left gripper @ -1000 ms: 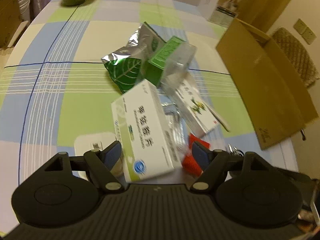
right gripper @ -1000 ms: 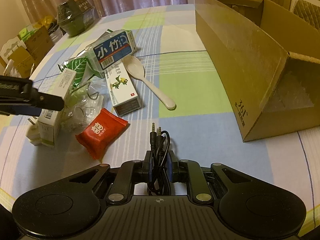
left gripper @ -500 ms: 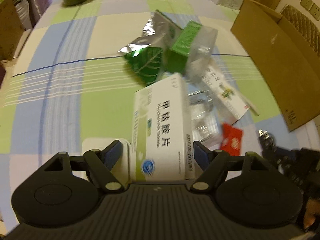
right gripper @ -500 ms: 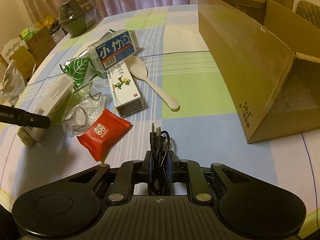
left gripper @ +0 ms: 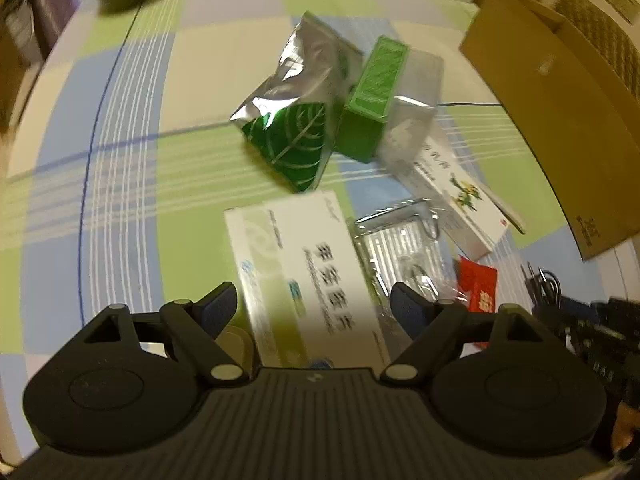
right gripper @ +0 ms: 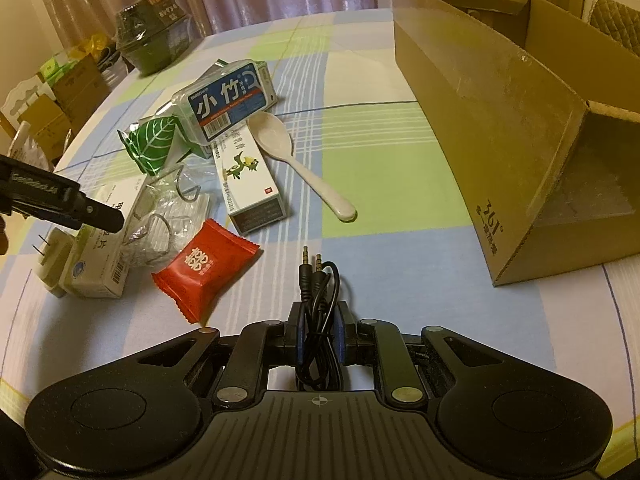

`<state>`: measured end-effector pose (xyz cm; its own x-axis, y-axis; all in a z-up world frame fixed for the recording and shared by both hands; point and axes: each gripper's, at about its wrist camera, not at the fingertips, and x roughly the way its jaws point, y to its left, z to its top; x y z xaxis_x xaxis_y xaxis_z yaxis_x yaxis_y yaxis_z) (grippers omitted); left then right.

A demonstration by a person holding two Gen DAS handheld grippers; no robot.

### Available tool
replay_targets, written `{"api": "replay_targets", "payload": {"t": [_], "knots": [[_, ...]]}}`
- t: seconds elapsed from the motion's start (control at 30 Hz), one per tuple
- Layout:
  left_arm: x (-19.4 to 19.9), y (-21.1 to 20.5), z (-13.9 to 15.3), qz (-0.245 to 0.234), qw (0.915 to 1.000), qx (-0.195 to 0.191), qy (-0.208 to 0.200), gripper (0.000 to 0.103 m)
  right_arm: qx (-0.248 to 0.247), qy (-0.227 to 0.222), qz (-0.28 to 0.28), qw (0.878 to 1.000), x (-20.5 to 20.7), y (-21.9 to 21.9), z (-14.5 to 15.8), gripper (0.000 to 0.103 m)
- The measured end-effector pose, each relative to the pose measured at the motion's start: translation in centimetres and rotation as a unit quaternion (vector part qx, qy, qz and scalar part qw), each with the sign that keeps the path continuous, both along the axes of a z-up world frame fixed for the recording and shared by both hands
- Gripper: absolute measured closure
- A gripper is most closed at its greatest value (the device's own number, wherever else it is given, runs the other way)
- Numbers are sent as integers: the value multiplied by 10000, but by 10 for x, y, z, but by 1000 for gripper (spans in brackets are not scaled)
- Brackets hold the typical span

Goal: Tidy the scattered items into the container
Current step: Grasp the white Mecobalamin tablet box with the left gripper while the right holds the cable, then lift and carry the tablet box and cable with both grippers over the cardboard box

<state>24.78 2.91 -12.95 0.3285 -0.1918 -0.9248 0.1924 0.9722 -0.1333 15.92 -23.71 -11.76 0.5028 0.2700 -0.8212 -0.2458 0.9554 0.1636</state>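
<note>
— Left gripper [left gripper: 314,304]: what's it doing?

— Its jaws are opening around the white box [left gripper: 304,272], which lies on the tablecloth [left gripper: 120,184] between the pads; neither pad presses on it.

— And your right?

— Right gripper [right gripper: 318,338] is closed tight on a coiled black cable [right gripper: 318,280], plugs sticking out past the fingertips.

— Where's the rest?

— Red packet [right gripper: 204,266], toothpaste box [right gripper: 250,178], spoon [right gripper: 298,164] and leaf pouch [right gripper: 152,146] lie scattered left of the carton [right gripper: 500,120], which stands open at my right.
</note>
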Motion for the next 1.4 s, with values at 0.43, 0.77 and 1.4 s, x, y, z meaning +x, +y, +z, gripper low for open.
{"api": "replay_targets", "payload": {"t": [0.43,0.77,1.4], "knots": [[-2,-18,-23,-484,9961,716,160,26,-3,-21,4,10000,0,-1,-2,86],[-34,-37,-3,-684,9954,667,-5,34,-114,14,164,9998,-2,3,1,86],[-45,-50,-2,-517,9959,677,295,33,-975,-345,807,9914,-9,17,-5,86]]}}
